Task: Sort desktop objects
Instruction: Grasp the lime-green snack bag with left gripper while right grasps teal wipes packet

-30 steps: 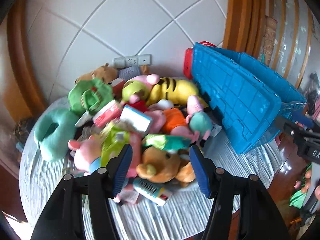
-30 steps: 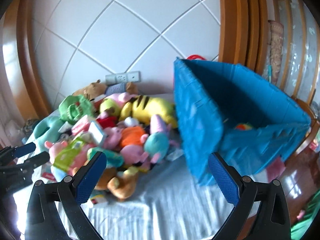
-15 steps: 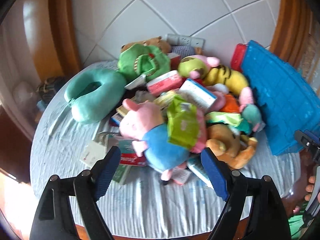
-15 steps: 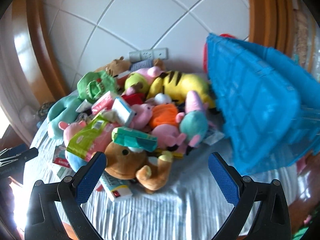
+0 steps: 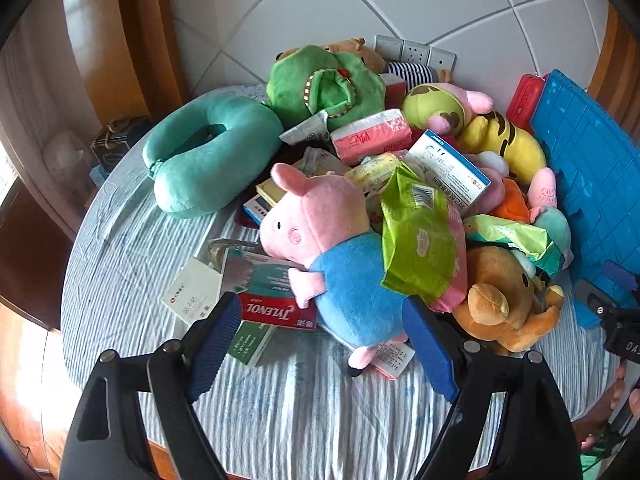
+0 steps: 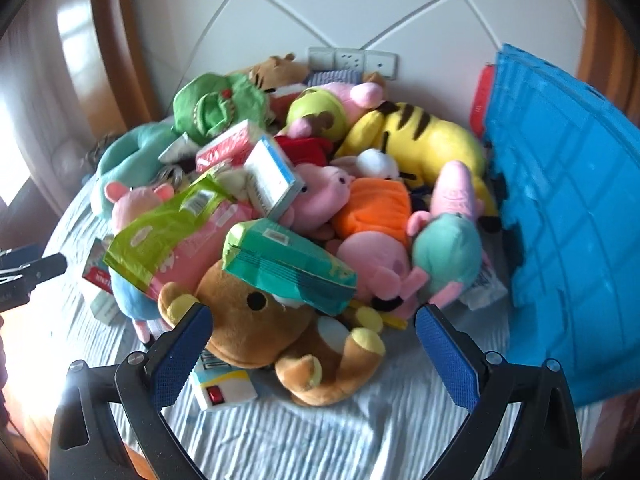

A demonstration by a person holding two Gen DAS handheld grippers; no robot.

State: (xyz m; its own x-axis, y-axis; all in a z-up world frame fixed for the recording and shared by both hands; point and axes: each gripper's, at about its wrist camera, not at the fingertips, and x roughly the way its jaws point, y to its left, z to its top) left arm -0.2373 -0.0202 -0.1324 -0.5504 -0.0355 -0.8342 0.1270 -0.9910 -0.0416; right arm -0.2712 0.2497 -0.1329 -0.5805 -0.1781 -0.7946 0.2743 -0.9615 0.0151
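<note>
A heap of plush toys, boxes and packets lies on a round table with a striped cloth (image 5: 320, 412). My left gripper (image 5: 324, 344) is open and empty, its jaws on either side of a pink pig plush in a blue shirt (image 5: 340, 256), a little short of it. A red Tylenol box (image 5: 276, 312) lies by the left finger. My right gripper (image 6: 316, 356) is open and empty, just in front of a brown bear plush (image 6: 276, 332) with a green tissue pack (image 6: 288, 264) on it. A blue crate (image 6: 568, 216) stands at the right.
A teal neck pillow (image 5: 200, 160) lies at the left of the heap, a green plush (image 5: 324, 88) and a yellow tiger plush (image 6: 416, 144) at the back. A tiled wall with sockets (image 5: 412, 52) is behind. Wooden trim frames both sides.
Both grippers have swung left from the blue crate toward the heap and come nearer to it. The left now faces the pink pig, the right the brown bear. Both stayed open.
</note>
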